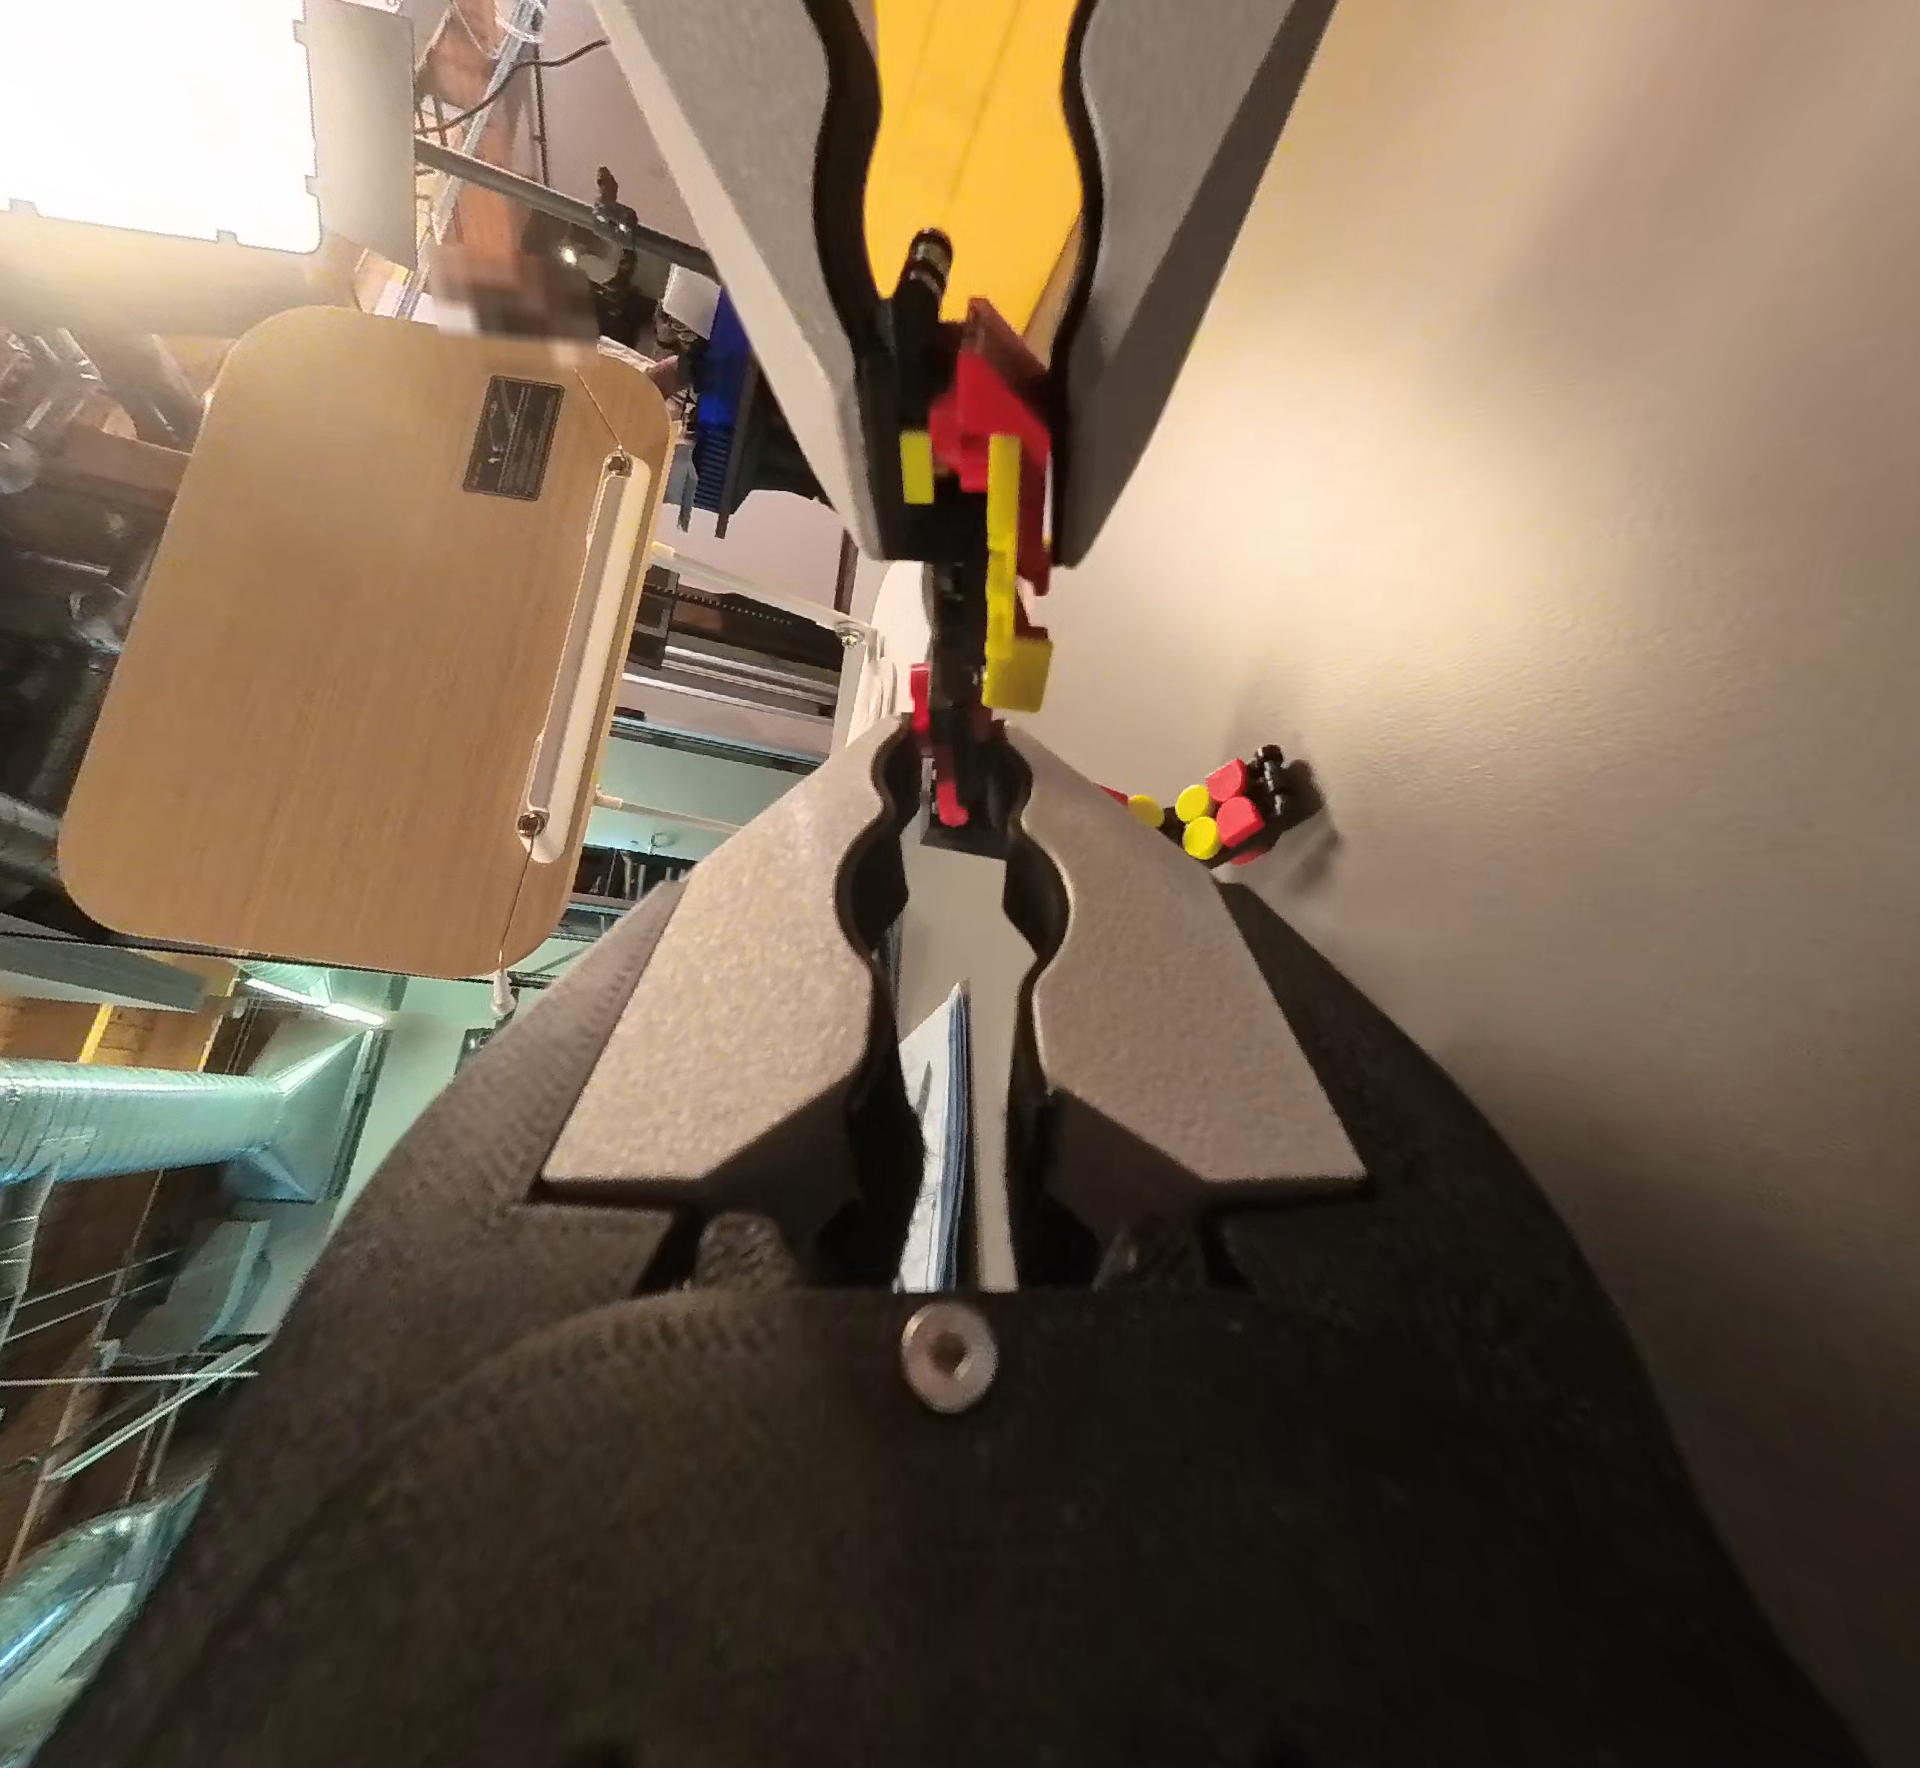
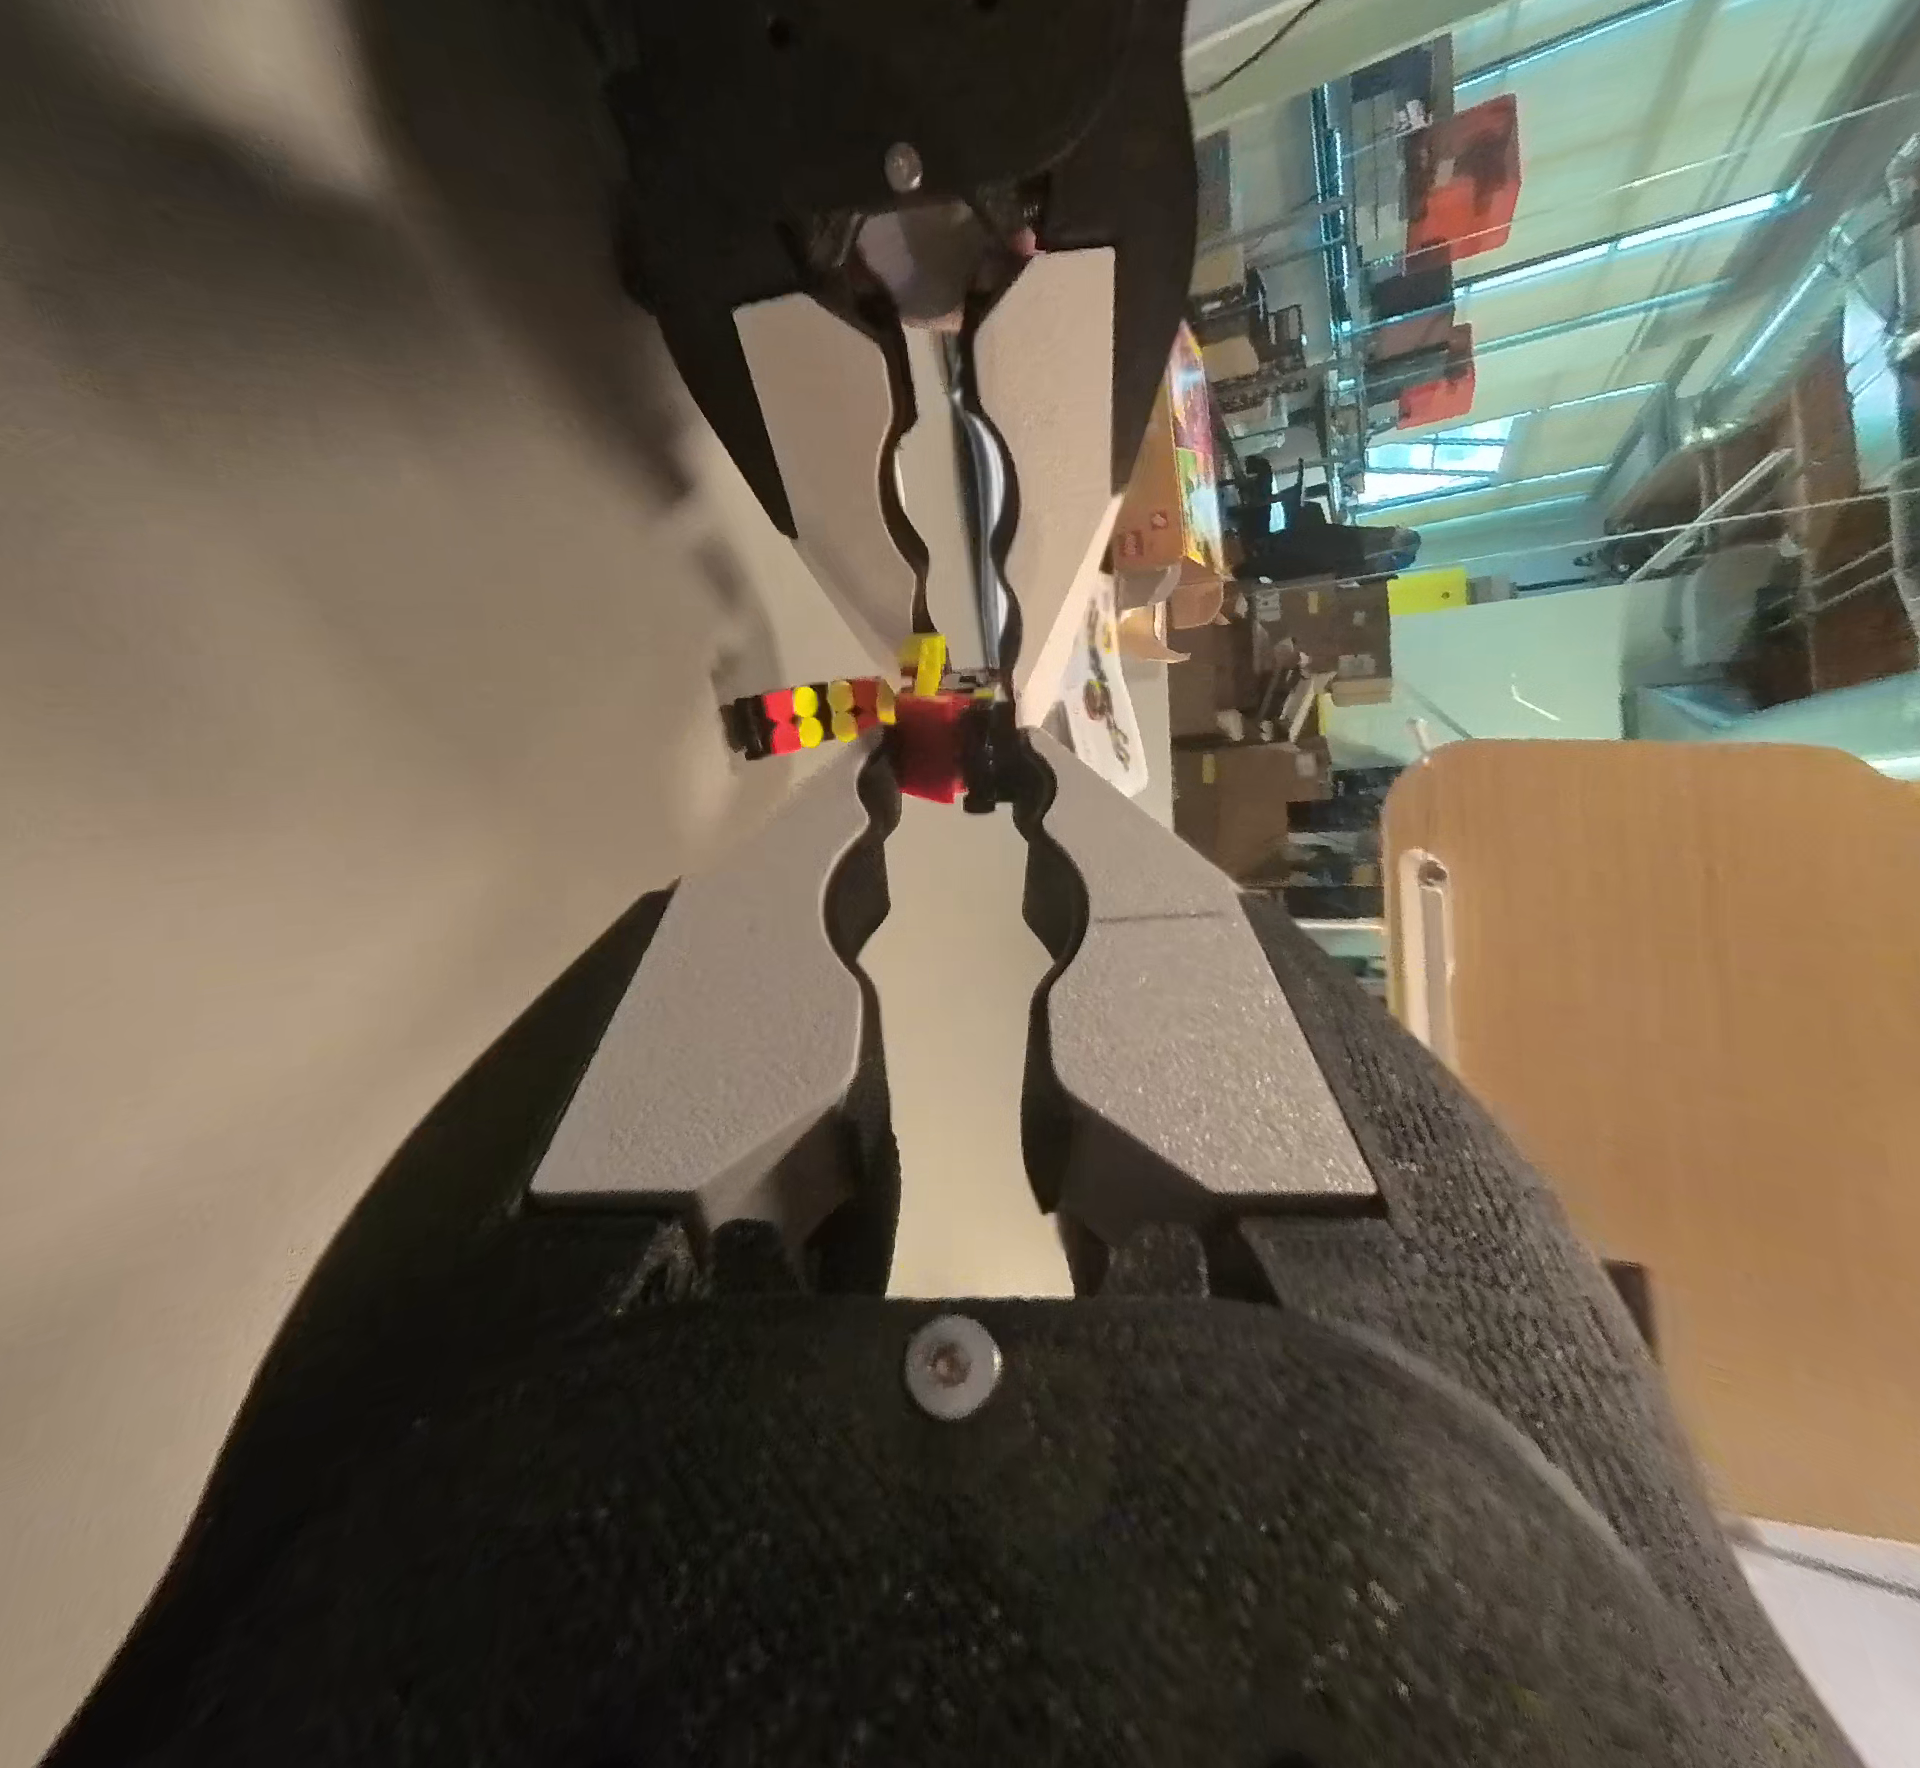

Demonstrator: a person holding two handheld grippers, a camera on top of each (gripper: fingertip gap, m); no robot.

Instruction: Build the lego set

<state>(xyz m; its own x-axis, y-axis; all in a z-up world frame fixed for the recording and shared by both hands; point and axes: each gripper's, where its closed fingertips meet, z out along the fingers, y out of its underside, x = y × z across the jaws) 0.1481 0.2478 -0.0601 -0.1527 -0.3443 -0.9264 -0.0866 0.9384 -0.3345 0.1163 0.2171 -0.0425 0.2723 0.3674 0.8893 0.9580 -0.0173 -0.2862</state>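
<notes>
A small red, black and yellow lego assembly (image 1: 982,430) is held in the air between both grippers, beside the white table (image 1: 1558,575). My left gripper (image 1: 961,762) is shut on its black and red end. My right gripper (image 1: 966,555) comes from the opposite side and is shut on its red middle. In the right wrist view my right gripper (image 2: 951,762) clamps the red and black assembly (image 2: 925,747), with the left gripper (image 2: 961,653) tip to tip against it. A second lego piece with red and yellow round studs (image 1: 1226,809) lies on the table; it also shows in the right wrist view (image 2: 810,716).
A yellow lego box (image 2: 1184,471) and a printed booklet (image 2: 1107,690) lie on the table (image 2: 312,783) near its edge. A wooden chair back (image 1: 353,638) (image 2: 1662,1095) stands beside the table. A bright light panel (image 1: 156,56) and shelves with boxes are farther off. The left gripper's tips are roughly 5 cm from the right gripper's.
</notes>
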